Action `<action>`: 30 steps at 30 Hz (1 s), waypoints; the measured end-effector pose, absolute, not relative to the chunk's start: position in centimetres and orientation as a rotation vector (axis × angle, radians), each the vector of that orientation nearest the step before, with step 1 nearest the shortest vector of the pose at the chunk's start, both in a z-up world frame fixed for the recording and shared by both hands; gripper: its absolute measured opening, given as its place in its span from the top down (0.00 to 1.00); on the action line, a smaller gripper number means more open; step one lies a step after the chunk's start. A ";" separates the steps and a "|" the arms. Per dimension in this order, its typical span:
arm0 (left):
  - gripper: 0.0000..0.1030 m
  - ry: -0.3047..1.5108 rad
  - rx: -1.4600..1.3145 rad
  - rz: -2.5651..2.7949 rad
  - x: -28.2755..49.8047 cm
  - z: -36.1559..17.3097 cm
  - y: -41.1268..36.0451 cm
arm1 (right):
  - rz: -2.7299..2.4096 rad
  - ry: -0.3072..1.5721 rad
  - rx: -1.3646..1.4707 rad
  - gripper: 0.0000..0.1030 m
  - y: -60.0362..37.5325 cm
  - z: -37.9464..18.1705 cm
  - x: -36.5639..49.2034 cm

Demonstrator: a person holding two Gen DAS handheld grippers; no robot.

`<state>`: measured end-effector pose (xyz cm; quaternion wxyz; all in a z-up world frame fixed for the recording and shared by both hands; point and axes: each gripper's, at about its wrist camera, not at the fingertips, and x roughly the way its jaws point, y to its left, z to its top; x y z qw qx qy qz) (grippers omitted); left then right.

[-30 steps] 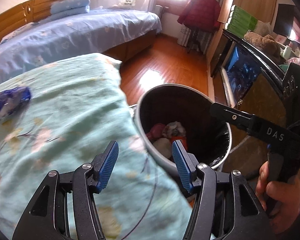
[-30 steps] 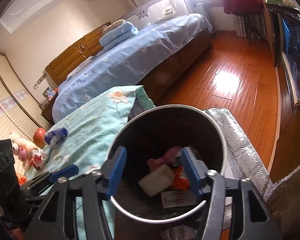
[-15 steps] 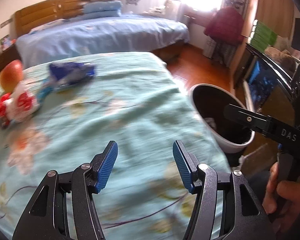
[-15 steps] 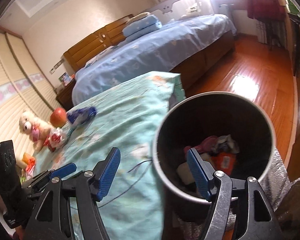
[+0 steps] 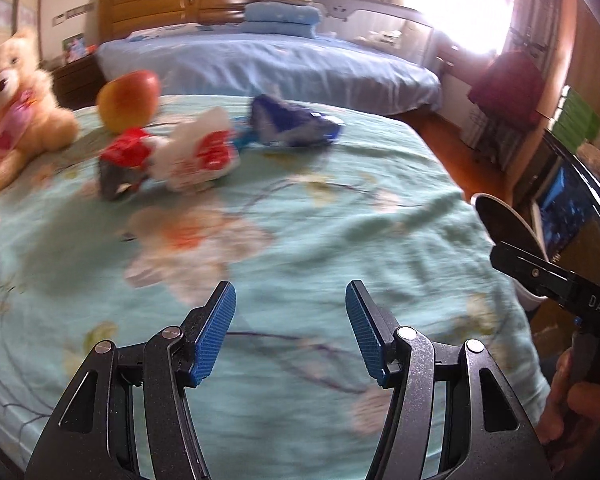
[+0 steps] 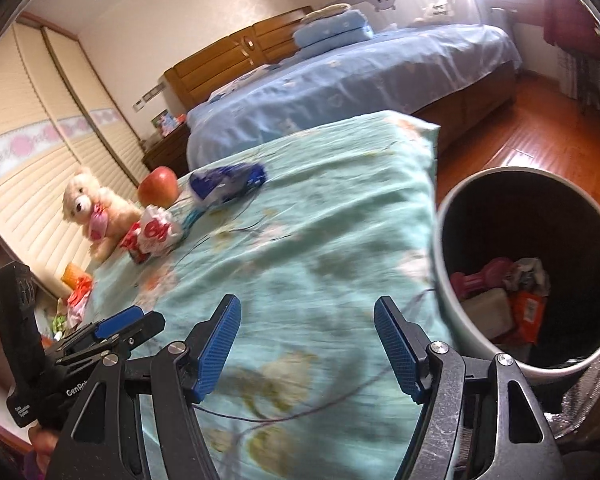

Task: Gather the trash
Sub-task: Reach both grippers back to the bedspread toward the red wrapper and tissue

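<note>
Two tools, left (image 5: 290,330) and right (image 6: 306,346), both gaping, empty. Crumpled red-and-white wrapper (image 5: 192,156) and blue foil packet (image 5: 292,122) beside red apple (image 5: 130,98). Risk: grabbing apple instead, or snagging turquoise floral quilt (image 5: 340,220).

Left gripper (image 5: 291,330) and right gripper (image 6: 307,343): black angular frames with triangular cut-outs, silver pivot screws at 10 and 2 o'clock, blue ribbed pads (image 5: 216,334); white "DAS" lettering is seen on the neighbouring tool's arm
</note>
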<state>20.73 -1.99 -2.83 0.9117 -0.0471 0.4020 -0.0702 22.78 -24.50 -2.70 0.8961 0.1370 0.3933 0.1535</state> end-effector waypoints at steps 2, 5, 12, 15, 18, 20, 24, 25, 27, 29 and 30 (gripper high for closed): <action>0.44 0.827 -0.109 -0.119 20.7 -2.9 -0.6 | 0.334 0.821 0.275 0.31 -23.4 -2.8 22.9; 0.44 0.822 -0.135 -0.076 20.7 -3.0 1.6 | 0.358 0.829 0.269 0.31 -22.0 -2.9 23.3; 0.44 0.813 -0.180 0.006 21.0 -3.2 5.6 | 0.425 0.846 0.238 0.31 -18.3 -3.0 24.2; 0.44 0.808 -0.188 0.033 21.2 -3.3 7.2 | 0.453 0.850 0.225 0.30 -16.8 -2.9 24.8; 0.44 0.808 -0.204 0.050 21.7 -3.5 8.7 | 0.472 0.849 0.215 0.29 -15.7 -2.8 25.3; 0.44 0.806 -0.207 0.063 22.1 -3.5 9.6 | 0.486 0.850 0.208 0.29 -14.7 -2.8 25.8; 0.44 0.802 -0.206 0.079 23.1 -3.3 11.1 | 0.504 0.854 0.208 0.29 -13.6 -2.9 26.8; 0.44 0.802 -0.203 0.084 23.4 -3.4 11.4 | 0.507 0.856 0.207 0.29 -13.3 -2.9 27.1; 0.44 0.808 -0.201 0.087 24.1 -3.5 12.1 | 0.514 0.857 0.201 0.29 -12.6 -3.0 27.5; 0.44 0.815 -0.200 0.084 25.0 -3.6 12.8 | 0.524 0.856 0.202 0.29 -11.9 -3.0 28.1; 0.44 0.817 -0.200 0.081 25.3 -3.6 13.0 | 0.527 0.856 0.201 0.29 -11.7 -3.0 28.2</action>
